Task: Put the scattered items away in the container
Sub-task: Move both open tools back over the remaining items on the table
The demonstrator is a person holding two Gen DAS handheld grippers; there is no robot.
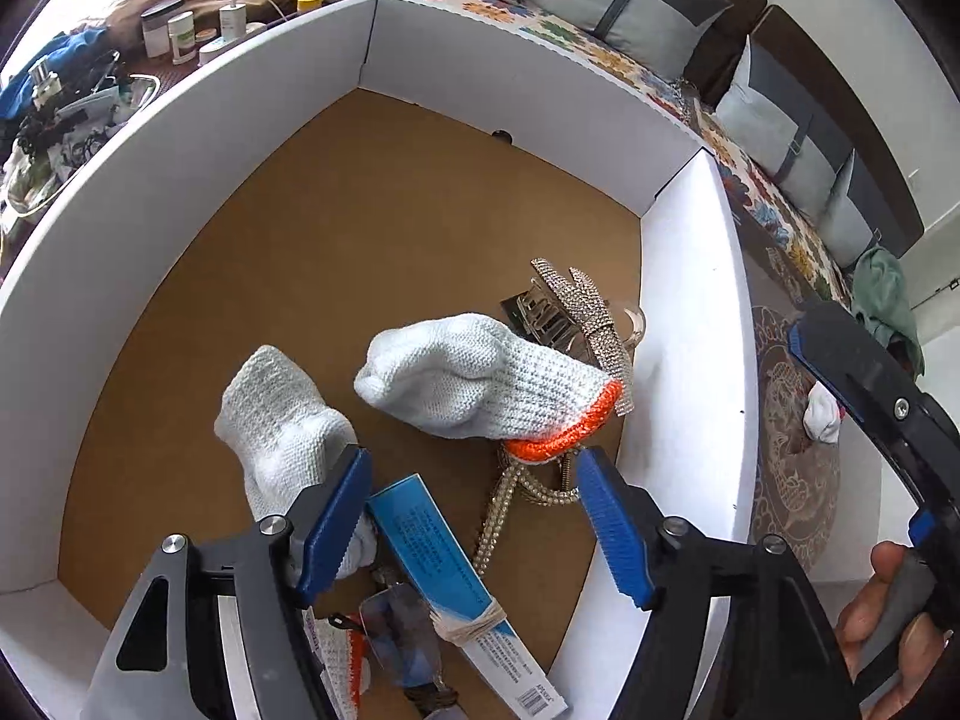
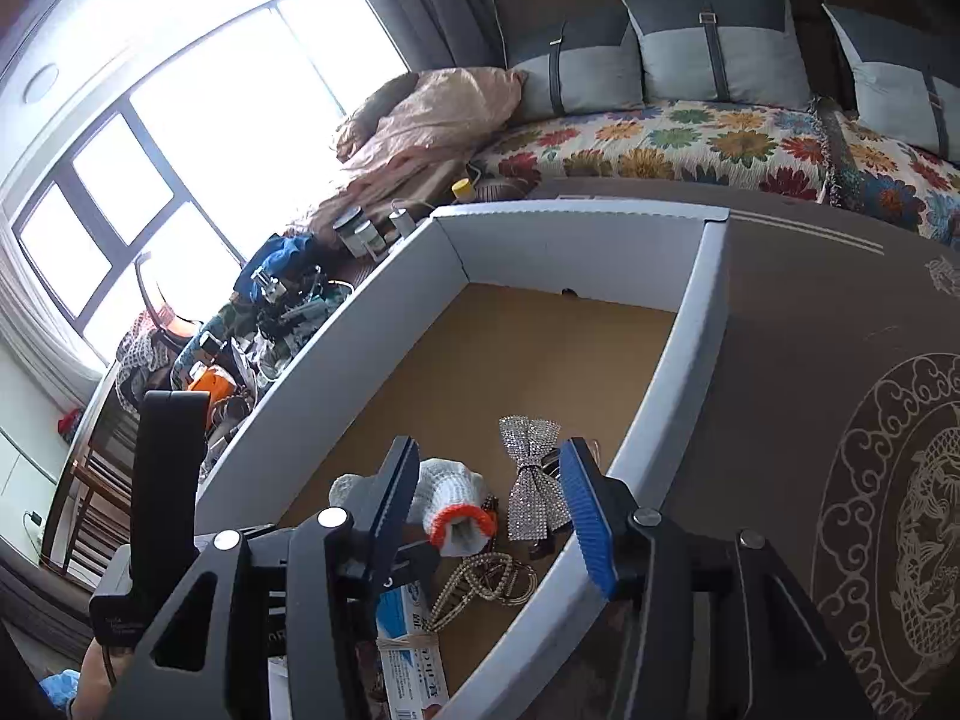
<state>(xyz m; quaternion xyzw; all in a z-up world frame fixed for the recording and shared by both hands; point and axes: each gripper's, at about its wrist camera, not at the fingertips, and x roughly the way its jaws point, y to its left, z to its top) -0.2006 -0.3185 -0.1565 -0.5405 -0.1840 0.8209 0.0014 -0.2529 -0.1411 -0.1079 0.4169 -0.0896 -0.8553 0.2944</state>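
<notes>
Blue pads of my left tongs (image 1: 474,516) hang wide over the box (image 1: 198,138), holding nothing; the glove (image 1: 480,381) lies inside on the bead chain (image 1: 510,504), beside the sparkly hair clip (image 1: 591,315). My right tongs (image 2: 486,510) gape empty too. Gloves are soft and light, so I would pinch the cuff. The chain looks slippery; I'd take it bunched.

Matt white cardboard box (image 1: 198,138), brown fibrous floor; coarse white knitted cotton glove (image 1: 474,384), orange cuff; glittering rhinestone-studded bow clip (image 2: 534,480); glossy blue paper carton (image 1: 444,564).
</notes>
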